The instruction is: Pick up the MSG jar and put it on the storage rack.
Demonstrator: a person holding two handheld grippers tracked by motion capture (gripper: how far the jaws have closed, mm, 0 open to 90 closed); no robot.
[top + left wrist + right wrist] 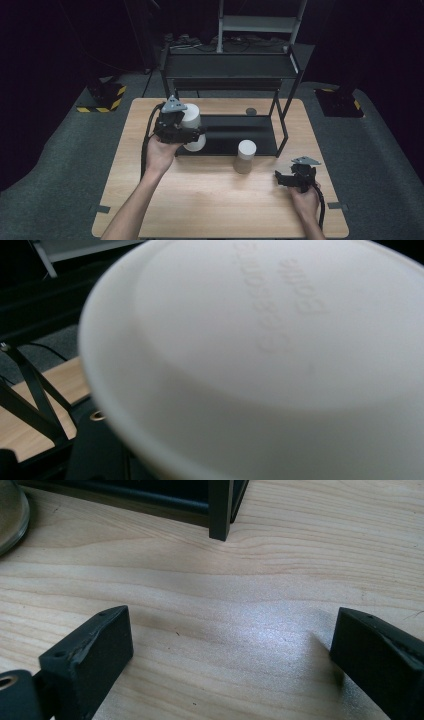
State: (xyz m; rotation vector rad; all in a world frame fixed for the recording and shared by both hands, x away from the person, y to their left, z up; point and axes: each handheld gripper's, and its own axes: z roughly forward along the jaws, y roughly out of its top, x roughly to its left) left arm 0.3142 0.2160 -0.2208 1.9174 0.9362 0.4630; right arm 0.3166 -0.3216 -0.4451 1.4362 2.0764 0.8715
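The cup (192,125) is white, matte and tapered, with a flat round base. In the left gripper view that base (260,355) is close to the lens and blurred; faint embossed lettering on it cannot be read. The left tongs (189,131) are clamped on the cup and hold it lying on its side in the air, over the left end of the black rack's (287,100) lower shelf, near the rack's left post.

The left hand (161,154) reaches in from the bottom with the forearm angled up and to the right, fingers wrapped round the gripper body from below, the grey plate on top.

The right tongs (225,660) rest low over the bare tabletop (200,595) near its right front corner, spread wide with nothing between them; a rack leg (220,510) stands ahead of them. The right hand (305,200) grips them from behind. A second cup (245,156) stands upright on the tabletop just in front of the rack, between the two hands.
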